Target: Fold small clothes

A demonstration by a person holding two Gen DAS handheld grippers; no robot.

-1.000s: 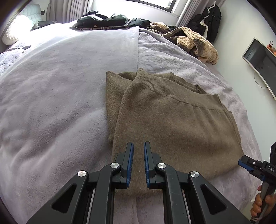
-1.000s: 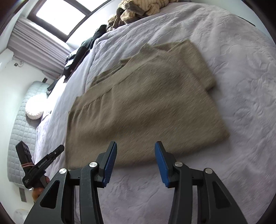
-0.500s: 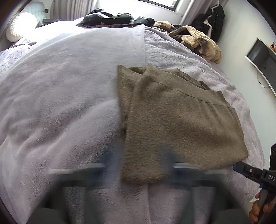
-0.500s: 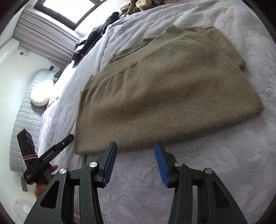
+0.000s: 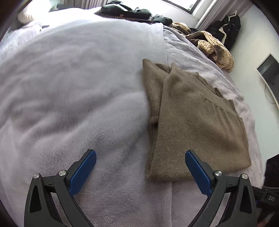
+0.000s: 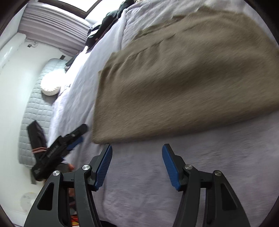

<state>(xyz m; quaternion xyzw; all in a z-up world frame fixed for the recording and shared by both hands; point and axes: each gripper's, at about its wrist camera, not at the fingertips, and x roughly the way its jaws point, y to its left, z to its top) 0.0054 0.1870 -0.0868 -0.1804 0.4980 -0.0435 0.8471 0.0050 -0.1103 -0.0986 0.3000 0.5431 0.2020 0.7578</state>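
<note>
Lavender bed cover (image 5: 73, 90) fills both views. We see the folded brown sweater (image 5: 195, 125) lying flat on it, just ahead and to the right of the left tongs (image 5: 139, 167), spread wide and empty. Our right tongs (image 6: 137, 165), also parted and empty, hover near the sweater's near edge; bare cover stretches leftward.

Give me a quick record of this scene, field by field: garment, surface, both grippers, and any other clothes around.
garment: brown sweater, folded, flat
surface: lavender blanket on the bed
left gripper: open, empty, above the sweater's near edge
right gripper: open, empty, short of the sweater
other clothes: tan knit pile and dark clothes at the bed's far edge
</note>
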